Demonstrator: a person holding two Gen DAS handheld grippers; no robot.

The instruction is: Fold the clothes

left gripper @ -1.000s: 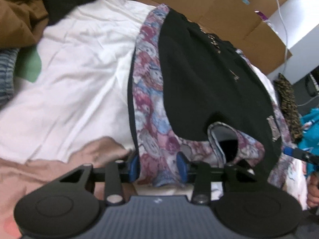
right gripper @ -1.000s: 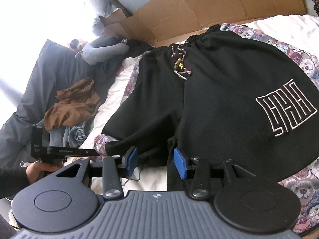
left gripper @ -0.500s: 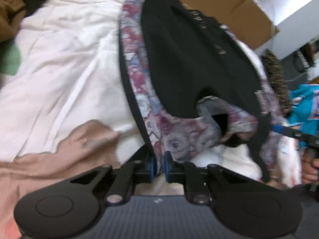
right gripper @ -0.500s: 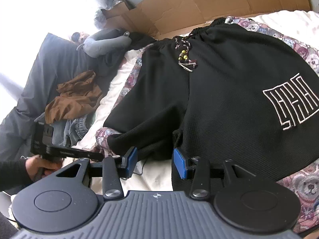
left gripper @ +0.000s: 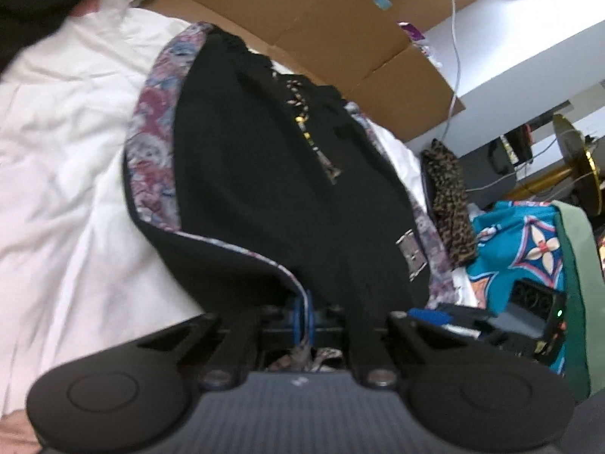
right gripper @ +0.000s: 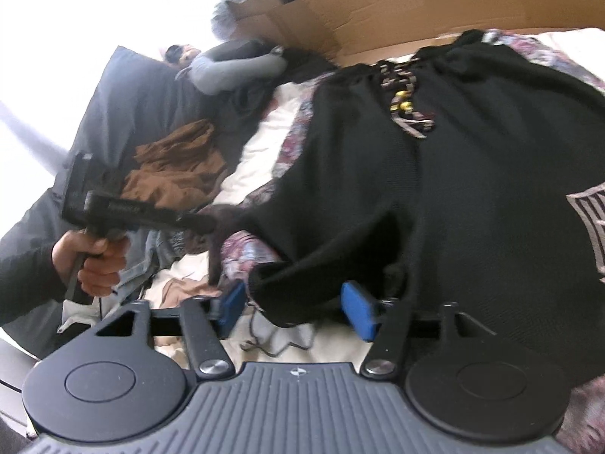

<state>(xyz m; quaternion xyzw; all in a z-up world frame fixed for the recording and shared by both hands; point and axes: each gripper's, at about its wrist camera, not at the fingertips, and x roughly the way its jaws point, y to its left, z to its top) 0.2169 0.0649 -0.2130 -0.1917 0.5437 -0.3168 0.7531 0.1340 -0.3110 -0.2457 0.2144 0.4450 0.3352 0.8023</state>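
Note:
Black shorts (left gripper: 264,174) with patterned pink-and-blue side panels and a beaded drawstring lie on a white sheet (left gripper: 60,159). My left gripper (left gripper: 304,316) is shut on the hem of one leg and holds it lifted, so the black fabric folds up over the patterned panel. In the right wrist view the same shorts (right gripper: 472,189) fill the frame, with a white logo at the right edge. My right gripper (right gripper: 295,308) is open, its blue pads either side of the other leg's black hem. The left gripper (right gripper: 211,223) and the hand holding it show at left there.
Flattened cardboard (left gripper: 302,19) lines the far side of the bed. A brown garment (right gripper: 177,166), a grey neck pillow (right gripper: 234,64) and a dark pillow (right gripper: 124,109) lie to the left. Teal patterned fabric (left gripper: 518,242) and a leopard-print item (left gripper: 450,196) sit to the right.
My left gripper went from open to shut on the patterned leg hem and lifted it, turning the fabric over. My right gripper stayed open and moved closer to the other hem.

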